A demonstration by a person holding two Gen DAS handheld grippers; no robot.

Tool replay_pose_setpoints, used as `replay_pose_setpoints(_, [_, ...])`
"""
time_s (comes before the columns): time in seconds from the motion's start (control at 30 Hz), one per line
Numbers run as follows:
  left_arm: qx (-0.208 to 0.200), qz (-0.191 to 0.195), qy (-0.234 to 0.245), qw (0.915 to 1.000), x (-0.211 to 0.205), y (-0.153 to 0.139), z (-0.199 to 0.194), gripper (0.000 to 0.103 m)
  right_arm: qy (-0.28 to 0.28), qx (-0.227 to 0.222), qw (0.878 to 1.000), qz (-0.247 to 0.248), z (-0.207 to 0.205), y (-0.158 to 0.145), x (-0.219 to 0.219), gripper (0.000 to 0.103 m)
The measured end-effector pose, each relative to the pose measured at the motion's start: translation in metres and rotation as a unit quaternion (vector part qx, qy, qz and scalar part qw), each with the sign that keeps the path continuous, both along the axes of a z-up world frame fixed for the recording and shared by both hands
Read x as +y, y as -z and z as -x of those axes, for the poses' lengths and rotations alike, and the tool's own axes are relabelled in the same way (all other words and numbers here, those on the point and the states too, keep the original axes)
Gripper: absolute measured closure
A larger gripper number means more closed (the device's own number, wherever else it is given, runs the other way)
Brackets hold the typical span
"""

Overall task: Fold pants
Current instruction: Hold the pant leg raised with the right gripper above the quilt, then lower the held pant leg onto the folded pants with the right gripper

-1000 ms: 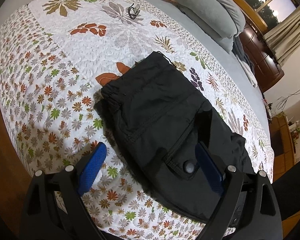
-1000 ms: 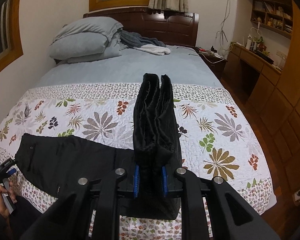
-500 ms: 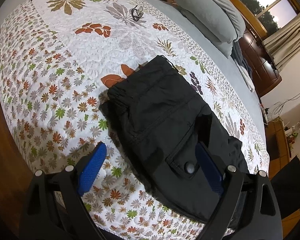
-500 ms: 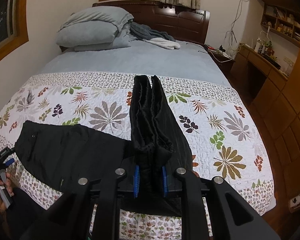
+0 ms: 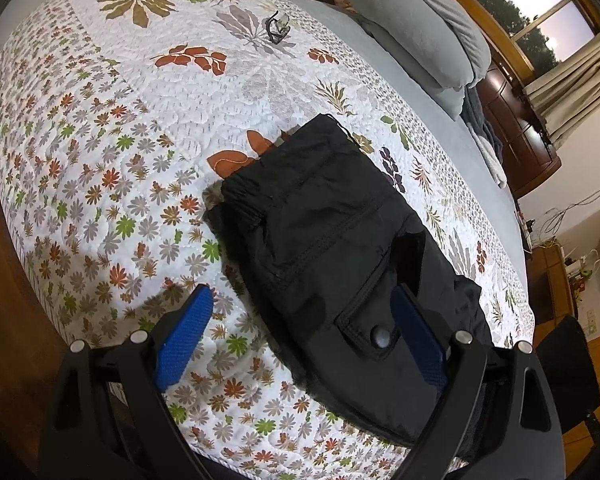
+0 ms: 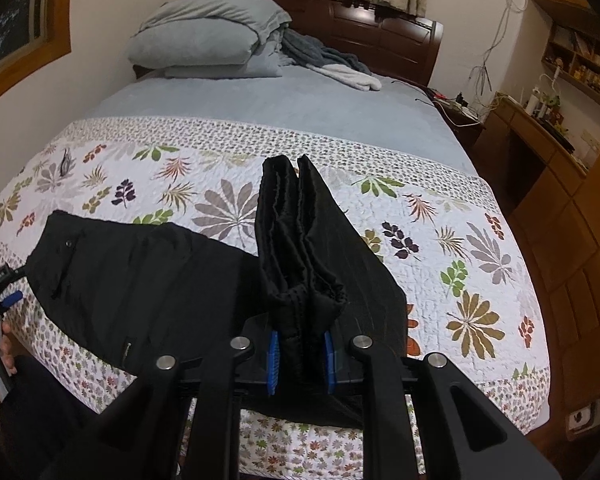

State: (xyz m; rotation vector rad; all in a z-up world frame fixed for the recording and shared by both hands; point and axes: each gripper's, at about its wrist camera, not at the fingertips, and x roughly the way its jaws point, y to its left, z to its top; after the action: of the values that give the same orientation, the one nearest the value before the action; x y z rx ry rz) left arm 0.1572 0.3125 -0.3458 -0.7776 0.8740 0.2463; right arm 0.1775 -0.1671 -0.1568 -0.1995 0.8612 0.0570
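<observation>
Lying across the foot of the quilted bed (image 6: 480, 216), the black pants (image 6: 148, 280) run lengthwise left to right. Right tongs (image 6: 300, 360) pinch the bunched leg cuffs, lifted off the bed. Left tongs (image 5: 300, 332) hover wide apart, holding nothing, above the waist end, which lies flat ahead of them.
</observation>
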Motion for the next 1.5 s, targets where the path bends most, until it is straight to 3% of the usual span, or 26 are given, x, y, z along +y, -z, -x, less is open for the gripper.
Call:
replay_pose_setpoints(0.27, [-0.001, 0.002, -0.001, 1.0, 0.003, 0.001, 0.002, 0.013, -0.017, 0.016, 1.0, 0.018, -0.006, 0.022, 0.028, 0.086])
replay_pose_setpoints(0.77, [-0.003, 0.007, -0.005, 1.0, 0.007, 0.001, 0.004, 0.013, -0.047, 0.043, 0.993, 0.098, -0.008, 0.078, 0.083, 0.086])
replay_pose_setpoints(1.1, [-0.012, 0.017, -0.005, 0.9998, 0.01, 0.001, 0.009, 0.013, -0.086, 0.05, 0.976, 0.196, -0.004, 0.119, 0.127, 0.086])
replay_pose_setpoints(1.5, [-0.038, 0.033, -0.027, 0.9984, 0.017, -0.001, 0.018, 0.013, -0.138, 0.047, 0.957, 0.252, 0.007, 0.155, 0.153, 0.086])
